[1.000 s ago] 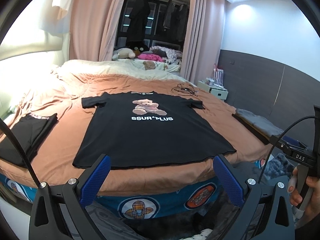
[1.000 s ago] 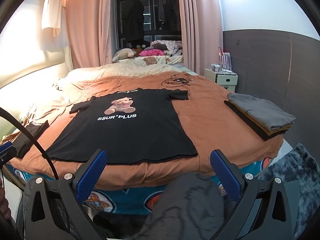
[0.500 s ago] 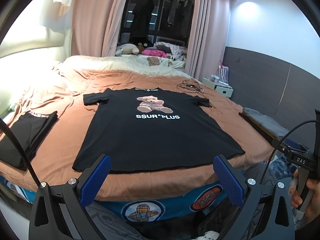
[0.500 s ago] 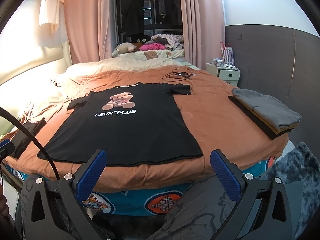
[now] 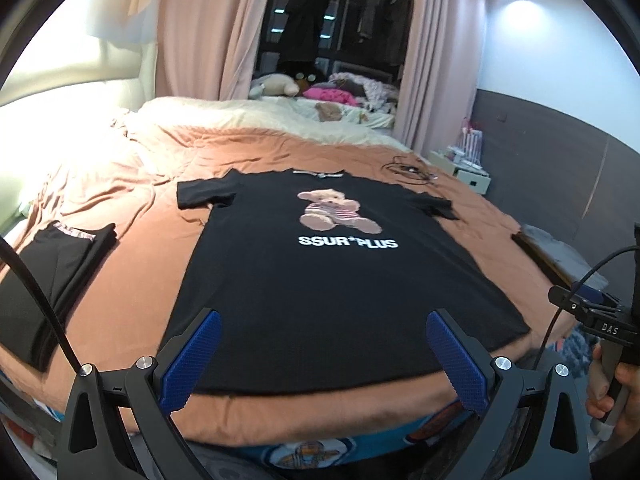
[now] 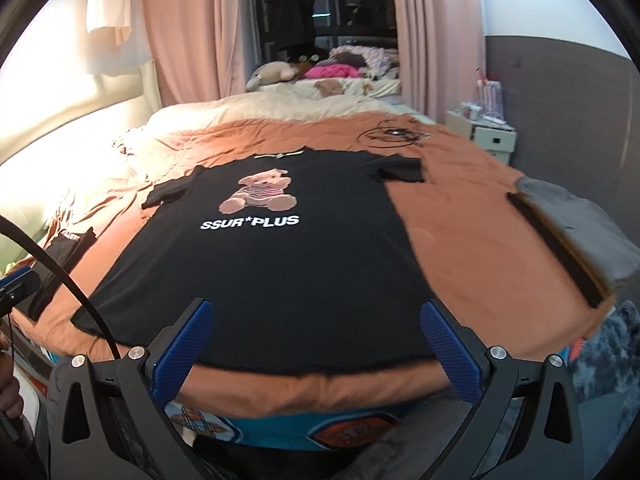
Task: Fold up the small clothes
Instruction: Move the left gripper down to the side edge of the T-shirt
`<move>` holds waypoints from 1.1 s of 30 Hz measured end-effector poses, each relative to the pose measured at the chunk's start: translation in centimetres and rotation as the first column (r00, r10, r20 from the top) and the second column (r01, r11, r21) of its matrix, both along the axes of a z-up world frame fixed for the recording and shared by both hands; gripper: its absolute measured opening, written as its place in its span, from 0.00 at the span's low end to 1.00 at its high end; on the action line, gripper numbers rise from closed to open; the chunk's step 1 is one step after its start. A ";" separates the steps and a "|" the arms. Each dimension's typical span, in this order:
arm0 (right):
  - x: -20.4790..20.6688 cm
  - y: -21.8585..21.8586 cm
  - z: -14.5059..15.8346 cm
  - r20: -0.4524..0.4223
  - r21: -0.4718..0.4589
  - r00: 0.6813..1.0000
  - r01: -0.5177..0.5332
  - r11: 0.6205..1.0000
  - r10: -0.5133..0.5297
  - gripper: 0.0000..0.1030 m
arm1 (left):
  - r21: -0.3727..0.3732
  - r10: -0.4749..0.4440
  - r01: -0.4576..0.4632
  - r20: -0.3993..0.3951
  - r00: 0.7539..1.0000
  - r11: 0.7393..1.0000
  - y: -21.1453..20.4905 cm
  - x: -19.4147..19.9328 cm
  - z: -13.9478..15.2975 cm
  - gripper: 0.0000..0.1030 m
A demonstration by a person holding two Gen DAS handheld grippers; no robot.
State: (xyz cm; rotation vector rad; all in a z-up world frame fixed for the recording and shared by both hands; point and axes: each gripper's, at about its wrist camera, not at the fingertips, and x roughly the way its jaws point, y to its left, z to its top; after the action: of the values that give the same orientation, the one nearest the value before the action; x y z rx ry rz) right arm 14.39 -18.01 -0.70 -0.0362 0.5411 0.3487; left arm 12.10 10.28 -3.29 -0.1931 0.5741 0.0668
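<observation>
A black T-shirt with a teddy bear print and "SSUR*PLUS" lettering lies flat, face up, on the brown bedspread, hem toward me; it also shows in the right wrist view. My left gripper is open and empty, its blue fingers just above the hem near the bed's front edge. My right gripper is open and empty, also over the hem.
A folded black garment lies on the bed's left side. A stack of folded grey and dark clothes sits at the right edge. A coiled cable lies behind the shirt. A white nightstand stands at the right.
Both grippers have moved forward toward the bed, so the shirt's hem now lies between their fingers. The shirt has not moved.
</observation>
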 end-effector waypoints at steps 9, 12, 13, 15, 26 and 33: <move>7.4 2.7 1.0 -0.064 0.001 0.995 -0.075 0.997 0.075 1.00 | -0.007 0.065 -0.066 -0.068 0.996 0.998 5.5 7.4 -0.8 0.95; 10.0 3.8 1.2 -0.069 -0.004 0.994 -0.090 0.996 0.090 1.00 | -0.025 0.086 -0.089 -0.093 0.992 0.996 7.7 10.0 -1.2 0.92; 10.9 4.1 1.3 -0.073 -0.007 0.993 -0.094 0.996 0.093 1.00 | -0.030 0.092 -0.095 -0.101 0.991 0.995 8.3 10.7 -1.3 0.90; 12.6 4.5 1.4 -0.087 -0.003 0.991 -0.105 0.994 0.105 1.00 | -0.033 0.104 -0.109 -0.121 0.987 0.994 9.6 12.2 -1.4 0.87; 22.4 9.3 2.3 -0.154 0.007 0.972 -0.176 0.984 0.175 0.78 | -0.085 0.163 -0.181 -0.185 0.969 0.980 16.8 19.9 -2.1 0.73; 28.5 13.2 1.9 -0.193 0.033 0.958 -0.210 0.977 0.212 0.72 | -0.097 0.188 -0.215 -0.235 0.954 0.972 21.2 24.5 -3.3 0.70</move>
State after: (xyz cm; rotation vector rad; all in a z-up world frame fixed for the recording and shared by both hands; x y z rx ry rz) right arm 42.91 -4.83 1.23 -0.0485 0.7327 0.5680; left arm 36.61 31.50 -6.54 -0.3657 0.7835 0.2553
